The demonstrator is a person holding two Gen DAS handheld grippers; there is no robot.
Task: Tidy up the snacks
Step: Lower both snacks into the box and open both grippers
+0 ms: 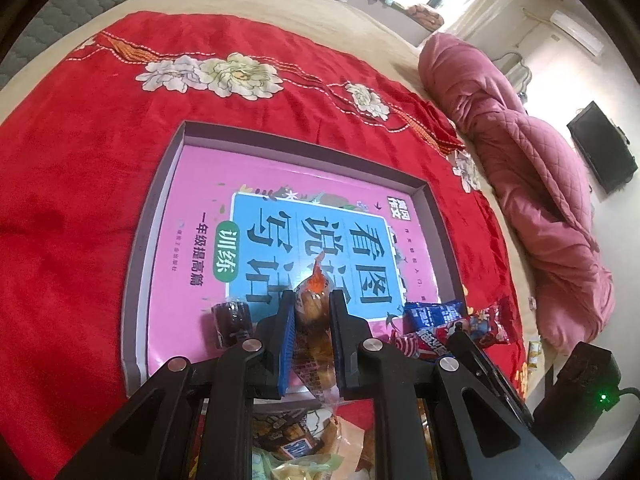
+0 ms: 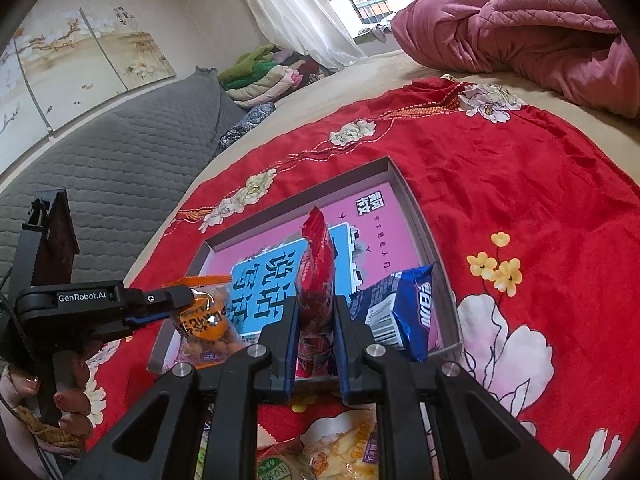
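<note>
Gripping an orange snack packet (image 1: 311, 308), left gripper (image 1: 311, 300) is hovering over the shallow box (image 1: 156, 216); right gripper (image 2: 316, 308) is clamping a red snack packet (image 2: 316, 256) — blue packet (image 2: 404, 312) lying at 3 o'clock, red floral blanket (image 2: 520, 184) underneath, pink quilt (image 2: 520, 24) at 1 o'clock.

Both wrist cameras looked steeply down along their jaws, close over the bed. Each view took in the shallow box (image 1: 160, 216) (image 2: 416, 208) on the red blanket (image 1: 80, 200) (image 2: 520, 184).
</note>
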